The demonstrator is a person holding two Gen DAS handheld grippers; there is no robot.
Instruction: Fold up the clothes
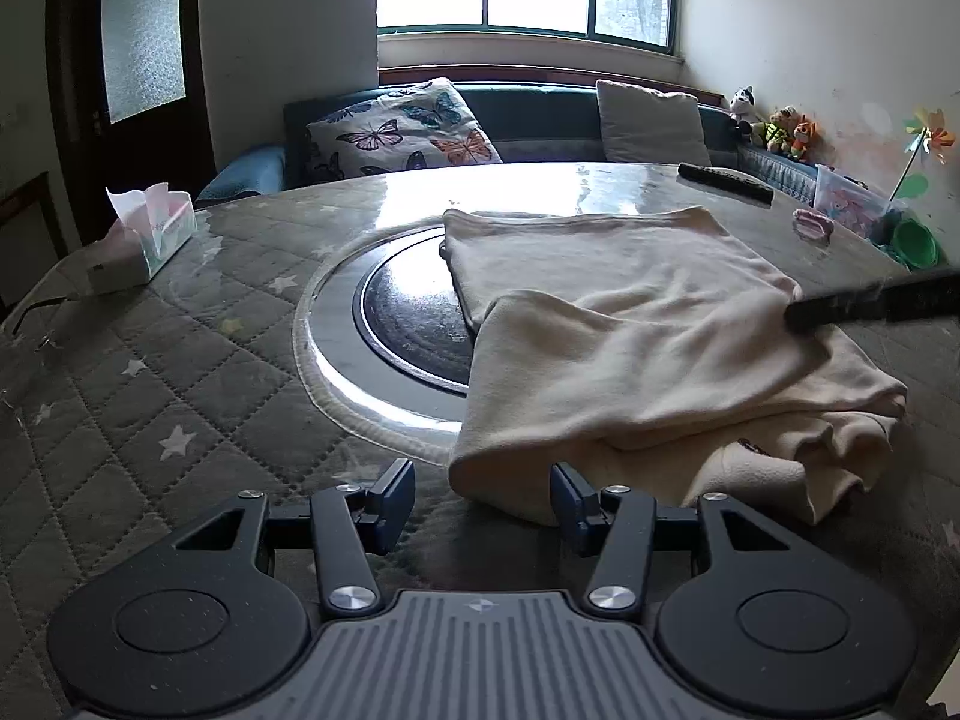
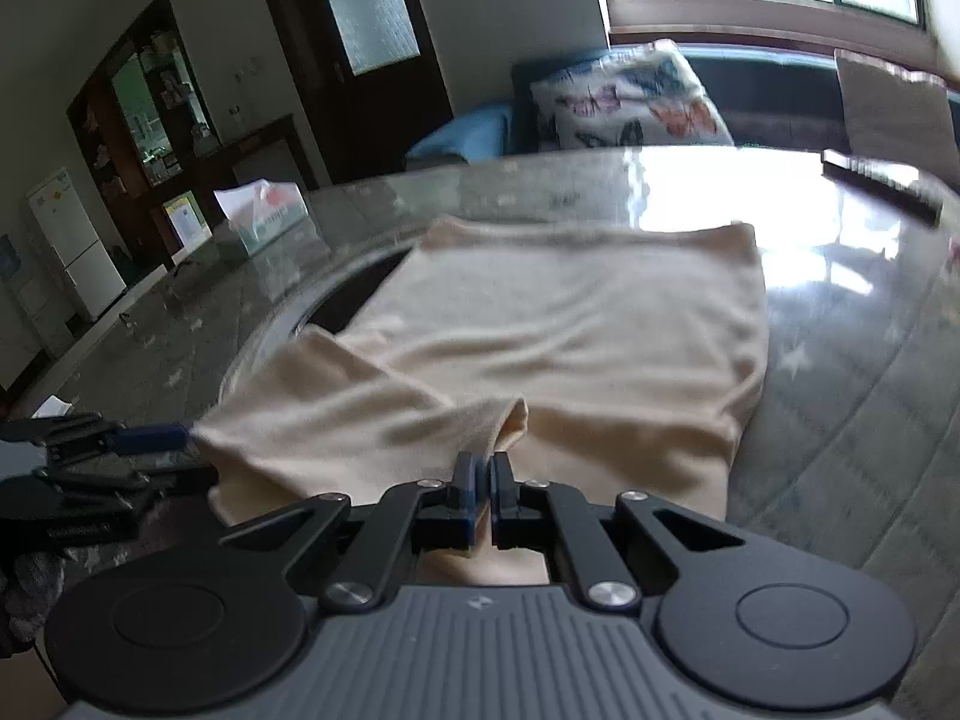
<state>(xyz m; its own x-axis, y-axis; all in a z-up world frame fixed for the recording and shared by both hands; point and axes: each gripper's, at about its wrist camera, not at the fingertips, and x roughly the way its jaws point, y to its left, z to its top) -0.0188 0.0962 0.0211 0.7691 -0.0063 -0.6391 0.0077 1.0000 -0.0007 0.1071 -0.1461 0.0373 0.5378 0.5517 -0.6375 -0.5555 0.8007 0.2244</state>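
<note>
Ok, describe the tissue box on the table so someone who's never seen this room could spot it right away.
Start at the big round table with the grey star-quilted cover under clear plastic. Look to its far left edge, away from the cream folded garment. There sits a small white-and-mint rectangular tissue box, the only thing with pale pink-white tissue sticking up from its top.

A home living room: sofa [image 1: 540, 120], butterfly cushion [image 1: 402, 132], tissue box [image 1: 150, 240], fridge [image 2: 72, 246].

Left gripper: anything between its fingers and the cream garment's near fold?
Nothing visible. The left gripper is open, and only bare quilted table cover lies before the cream garment, whose near fold sits just ahead.
</note>
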